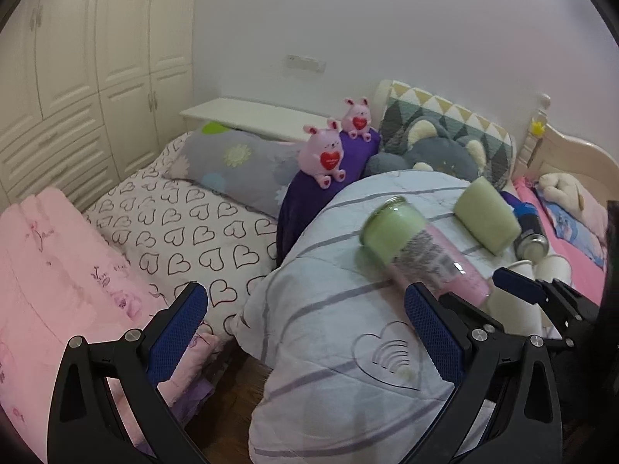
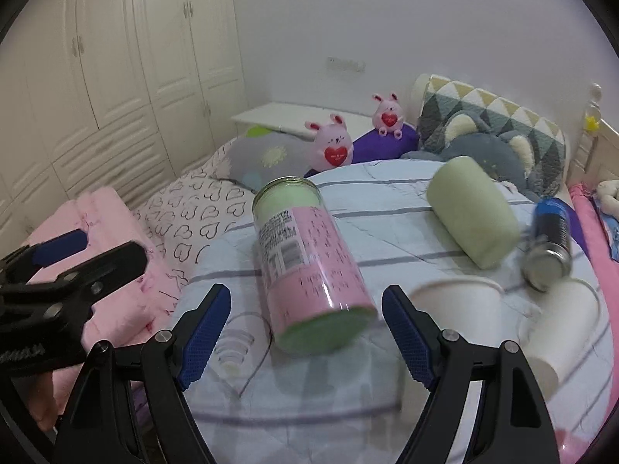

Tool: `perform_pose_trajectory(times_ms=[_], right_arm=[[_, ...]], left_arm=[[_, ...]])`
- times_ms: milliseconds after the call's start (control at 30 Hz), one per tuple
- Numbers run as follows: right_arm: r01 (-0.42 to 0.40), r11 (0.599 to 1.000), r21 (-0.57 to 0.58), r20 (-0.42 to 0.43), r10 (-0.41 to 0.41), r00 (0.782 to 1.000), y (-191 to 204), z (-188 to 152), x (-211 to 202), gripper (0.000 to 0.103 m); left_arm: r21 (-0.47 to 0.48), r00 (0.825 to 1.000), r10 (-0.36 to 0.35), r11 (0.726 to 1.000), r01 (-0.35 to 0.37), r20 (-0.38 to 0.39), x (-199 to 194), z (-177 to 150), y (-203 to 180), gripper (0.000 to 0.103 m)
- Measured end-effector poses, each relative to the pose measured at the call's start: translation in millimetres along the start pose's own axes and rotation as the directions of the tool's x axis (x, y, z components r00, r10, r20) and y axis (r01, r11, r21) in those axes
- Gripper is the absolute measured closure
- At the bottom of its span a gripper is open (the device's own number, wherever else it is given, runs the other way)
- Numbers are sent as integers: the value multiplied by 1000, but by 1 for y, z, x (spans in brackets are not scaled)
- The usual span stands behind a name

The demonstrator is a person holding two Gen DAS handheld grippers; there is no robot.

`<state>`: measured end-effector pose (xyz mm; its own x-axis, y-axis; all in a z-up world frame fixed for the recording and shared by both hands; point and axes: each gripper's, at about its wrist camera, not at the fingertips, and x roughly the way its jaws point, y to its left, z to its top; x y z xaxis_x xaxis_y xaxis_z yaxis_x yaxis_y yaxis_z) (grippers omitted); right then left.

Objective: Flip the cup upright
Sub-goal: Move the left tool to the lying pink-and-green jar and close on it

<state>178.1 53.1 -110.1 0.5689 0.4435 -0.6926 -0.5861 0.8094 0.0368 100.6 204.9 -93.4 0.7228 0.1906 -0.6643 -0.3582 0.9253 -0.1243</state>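
Note:
A clear cup with a pink label and green contents [image 2: 305, 266] lies on its side on the striped quilt [image 2: 348, 406], its base toward me. It also shows in the left wrist view [image 1: 421, 249]. My right gripper [image 2: 305, 332] is open, its blue pads either side of the cup's base, not touching. My left gripper [image 1: 305, 332] is open and empty, left of the cup; it appears at the left edge of the right wrist view [image 2: 58, 266]. The right gripper's fingers [image 1: 518, 284] show beside the cup in the left view.
Two white paper cups [image 2: 456, 301] [image 2: 561, 328] lie on the quilt at the right, with a green roll [image 2: 472, 216] and a blue can [image 2: 549, 243]. Pink plush rabbits [image 2: 332, 147], pillows and a folded pink blanket [image 2: 104, 232] surround the quilt. Wardrobes stand at left.

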Motion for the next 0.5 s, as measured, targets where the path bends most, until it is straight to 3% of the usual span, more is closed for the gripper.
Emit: perform_pose_trajectory(times_ms=[167, 500], right_arm=[[21, 1000, -13, -69, -21, 997, 1, 2, 22, 21], [87, 994, -60, -121, -94, 988, 5, 4, 44, 21]], left_arm=[[-4, 999, -7, 1000, 7, -37, 18, 3, 8, 0], [-6, 998, -18, 1000, 17, -67, 33, 9, 6, 0]])
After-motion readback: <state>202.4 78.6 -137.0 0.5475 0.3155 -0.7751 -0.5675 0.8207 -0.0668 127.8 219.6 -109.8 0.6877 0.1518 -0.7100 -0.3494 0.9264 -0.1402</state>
